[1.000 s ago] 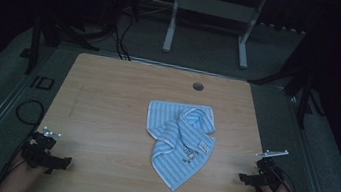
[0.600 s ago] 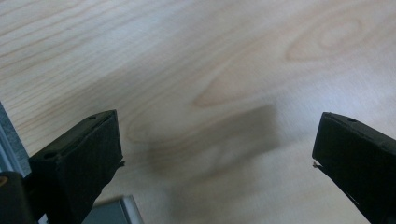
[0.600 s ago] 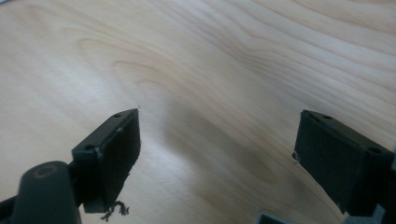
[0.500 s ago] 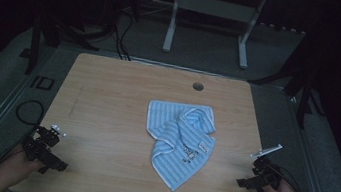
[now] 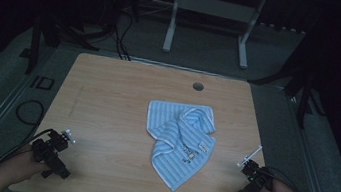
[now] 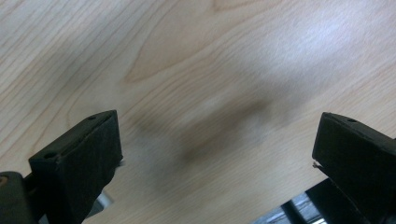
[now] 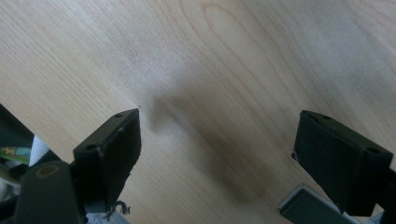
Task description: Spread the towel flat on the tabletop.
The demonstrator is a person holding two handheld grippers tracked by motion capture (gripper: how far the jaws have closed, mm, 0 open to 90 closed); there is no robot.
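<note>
A blue-and-white striped towel (image 5: 181, 137) lies crumpled in the middle of the wooden table (image 5: 112, 98). My left gripper (image 5: 55, 156) rests near the front left corner, far from the towel. In the left gripper view its jaws stand wide apart over bare wood (image 6: 210, 93), so the left gripper (image 6: 215, 140) is open. My right gripper (image 5: 249, 180) sits near the front right corner, also apart from the towel. The right gripper (image 7: 219, 135) is open too, with only table grain (image 7: 233, 60) between its jaws.
A round cable hole (image 5: 198, 86) sits near the table's far edge. Beyond the table stand a white frame (image 5: 210, 11) and dark stands on a grey floor. A black cable (image 5: 30, 111) loops beside the left table edge.
Both hands have drawn back a little toward the front edge of the table. The towel has not moved.
</note>
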